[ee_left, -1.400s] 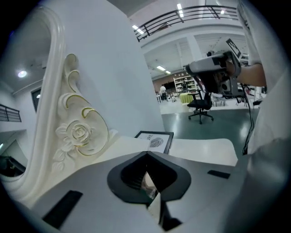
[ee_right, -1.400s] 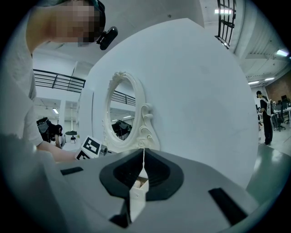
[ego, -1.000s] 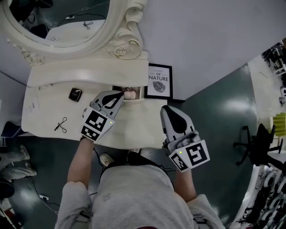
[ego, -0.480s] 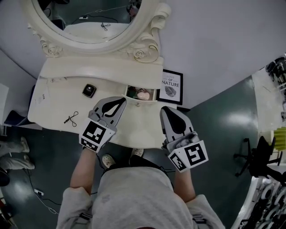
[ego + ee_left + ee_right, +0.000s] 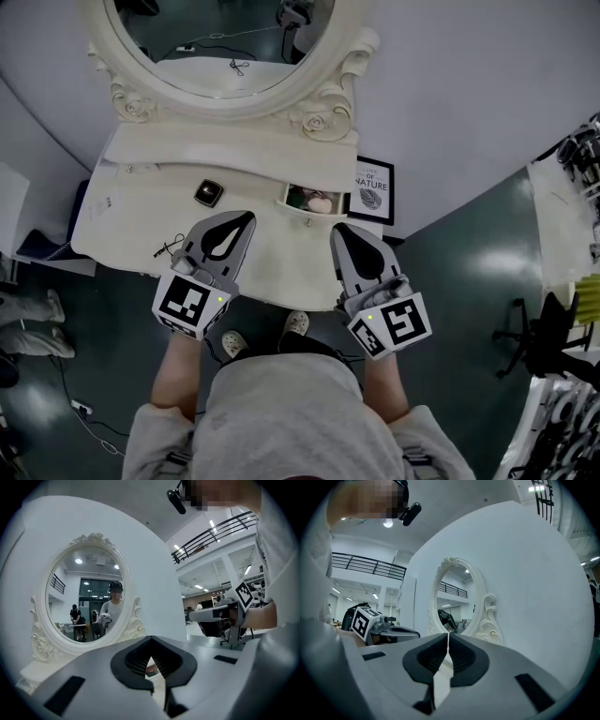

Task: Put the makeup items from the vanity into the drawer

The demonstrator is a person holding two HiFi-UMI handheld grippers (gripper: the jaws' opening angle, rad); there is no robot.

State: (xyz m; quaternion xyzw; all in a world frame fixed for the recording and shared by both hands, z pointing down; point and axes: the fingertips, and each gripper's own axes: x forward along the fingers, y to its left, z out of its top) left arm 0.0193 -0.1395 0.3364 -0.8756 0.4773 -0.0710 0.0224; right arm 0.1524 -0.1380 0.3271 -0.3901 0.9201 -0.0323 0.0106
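On the cream vanity (image 5: 122,206), a small square black case (image 5: 209,193), possibly a compact, lies at ten o'clock from the left gripper (image 5: 247,217); it and the right gripper (image 5: 337,229) are both closed on nothing.

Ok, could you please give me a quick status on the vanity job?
Left gripper shut, empty; right gripper shut, empty. Drawer open, items inside; compact and scissor-like tool on vanity top. Nothing blocking.
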